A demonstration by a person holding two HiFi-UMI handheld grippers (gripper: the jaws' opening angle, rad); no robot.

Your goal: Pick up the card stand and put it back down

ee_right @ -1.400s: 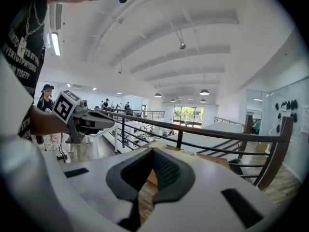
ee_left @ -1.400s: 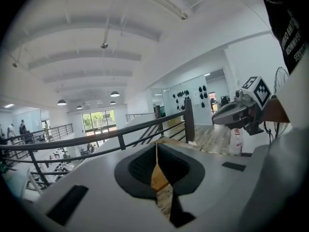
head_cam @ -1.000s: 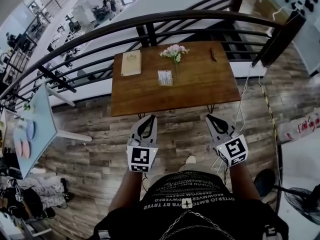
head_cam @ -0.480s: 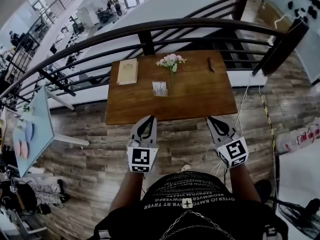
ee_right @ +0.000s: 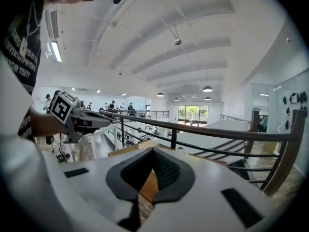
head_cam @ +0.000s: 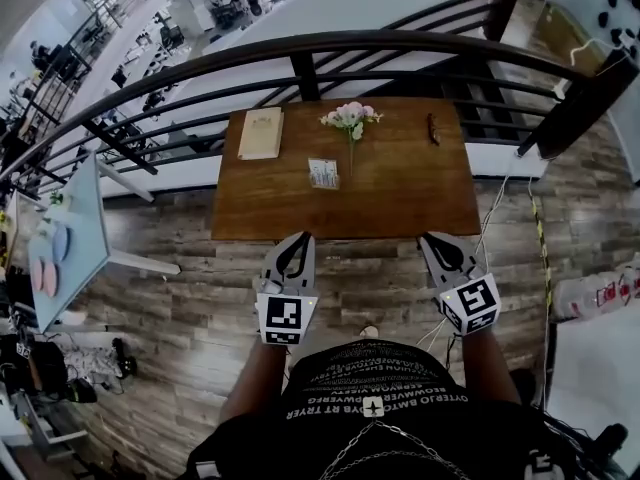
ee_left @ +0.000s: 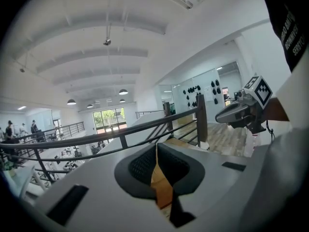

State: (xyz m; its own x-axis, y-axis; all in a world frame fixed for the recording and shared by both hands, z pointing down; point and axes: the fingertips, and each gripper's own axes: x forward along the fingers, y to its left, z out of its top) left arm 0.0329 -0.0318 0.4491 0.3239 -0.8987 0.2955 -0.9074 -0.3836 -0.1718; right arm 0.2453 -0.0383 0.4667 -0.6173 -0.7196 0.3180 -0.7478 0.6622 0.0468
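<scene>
1. Both grippers are empty with their jaws clenched. The left gripper (head_cam: 297, 238) and right gripper (head_cam: 433, 239) hang at the near edge of the table (head_cam: 260, 213). The card stand (head_cam: 323, 173) is upright mid-table, well apart from both.
2. Biggest risk imo: going in with the jaws closed. Tips that haven't opened would just shove the stand, and it looks light enough to slide or flop over.
3. The flowers (head_cam: 350, 116) are just beyond the stand, with the stem running down its right side. A reach that goes too far or drifts right could snag them.
4. A pinch on the card instead of the base could bend it or let it twist on the way back down.
5. Versus a second ago: the table and stand sit nearer, and the tips now meet the near edge. The jaws are closed in both.
</scene>
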